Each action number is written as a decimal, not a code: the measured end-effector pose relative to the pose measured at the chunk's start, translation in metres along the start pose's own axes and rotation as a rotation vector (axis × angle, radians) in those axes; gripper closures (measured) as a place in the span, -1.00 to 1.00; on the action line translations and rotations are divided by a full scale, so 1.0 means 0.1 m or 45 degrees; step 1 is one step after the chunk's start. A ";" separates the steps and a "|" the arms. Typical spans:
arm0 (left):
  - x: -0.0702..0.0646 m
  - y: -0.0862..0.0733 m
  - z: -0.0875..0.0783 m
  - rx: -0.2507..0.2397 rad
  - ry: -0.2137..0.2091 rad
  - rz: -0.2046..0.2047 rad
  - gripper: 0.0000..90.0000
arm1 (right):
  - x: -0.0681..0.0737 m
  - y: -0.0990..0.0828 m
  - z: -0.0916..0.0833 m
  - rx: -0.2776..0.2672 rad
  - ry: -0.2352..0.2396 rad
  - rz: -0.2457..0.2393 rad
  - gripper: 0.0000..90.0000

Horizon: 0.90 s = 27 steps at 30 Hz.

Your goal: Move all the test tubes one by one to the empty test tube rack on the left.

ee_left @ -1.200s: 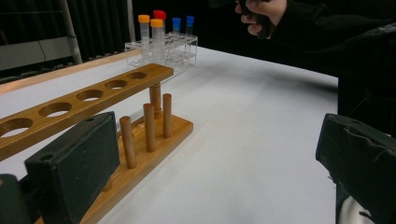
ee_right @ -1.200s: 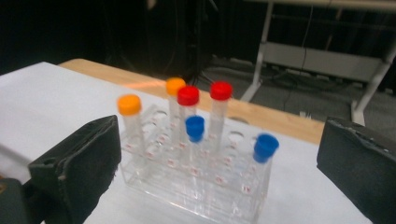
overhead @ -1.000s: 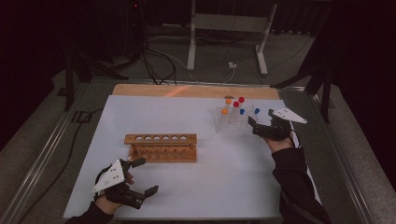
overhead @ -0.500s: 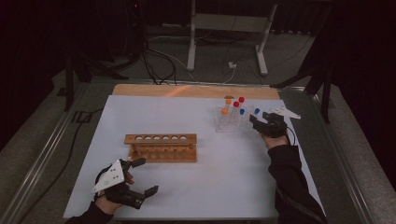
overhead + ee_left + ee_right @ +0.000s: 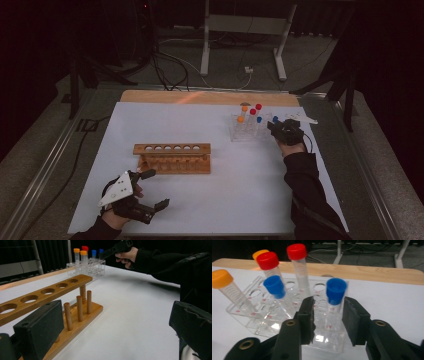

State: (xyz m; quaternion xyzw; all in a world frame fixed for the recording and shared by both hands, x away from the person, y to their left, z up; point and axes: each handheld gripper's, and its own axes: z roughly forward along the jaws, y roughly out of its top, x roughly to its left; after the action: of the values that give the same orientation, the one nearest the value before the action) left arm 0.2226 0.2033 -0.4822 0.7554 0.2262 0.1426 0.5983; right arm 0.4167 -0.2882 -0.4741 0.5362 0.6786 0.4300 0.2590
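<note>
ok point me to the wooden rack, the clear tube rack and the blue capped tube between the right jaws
wooden rack (image 5: 172, 148), high view, top board
clear tube rack (image 5: 249, 315), right gripper view, front wall
blue capped tube (image 5: 336, 290), right gripper view, cap

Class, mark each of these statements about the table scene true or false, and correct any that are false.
1. The wooden rack holds no tubes. True.
2. The right hand-held gripper is clamped shut on a red-capped tube. False: its jaws stand open on either side of a blue-capped tube, with gaps showing.
3. The tubes stand in a clear plastic rack. True.
4. The left hand-held gripper holds an orange-capped tube. False: it is open and empty, near the wooden rack.
5. All tube caps are blue. False: there are red, orange and blue caps.
</note>
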 end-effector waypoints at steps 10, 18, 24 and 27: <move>0.00 0.00 0.00 -0.006 -0.004 0.001 -0.99 | 0.01 0.01 0.04 0.016 -0.047 -0.024 0.68; 0.00 0.00 -0.01 -0.018 0.003 0.001 -0.99 | 0.04 0.08 0.00 -0.001 -0.073 -0.068 0.71; 0.00 0.00 0.00 -0.014 0.003 0.003 -0.99 | 0.04 0.23 -0.11 -0.031 -0.070 -0.099 0.71; 0.00 0.00 -0.01 -0.017 0.015 -0.002 -0.99 | 0.05 0.29 -0.14 -0.041 -0.068 -0.114 0.71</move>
State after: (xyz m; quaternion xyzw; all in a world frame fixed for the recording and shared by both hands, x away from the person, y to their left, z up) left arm 0.2224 0.2044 -0.4821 0.7502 0.2292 0.1482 0.6022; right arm 0.4184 -0.2865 -0.4416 0.5122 0.6878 0.4144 0.3046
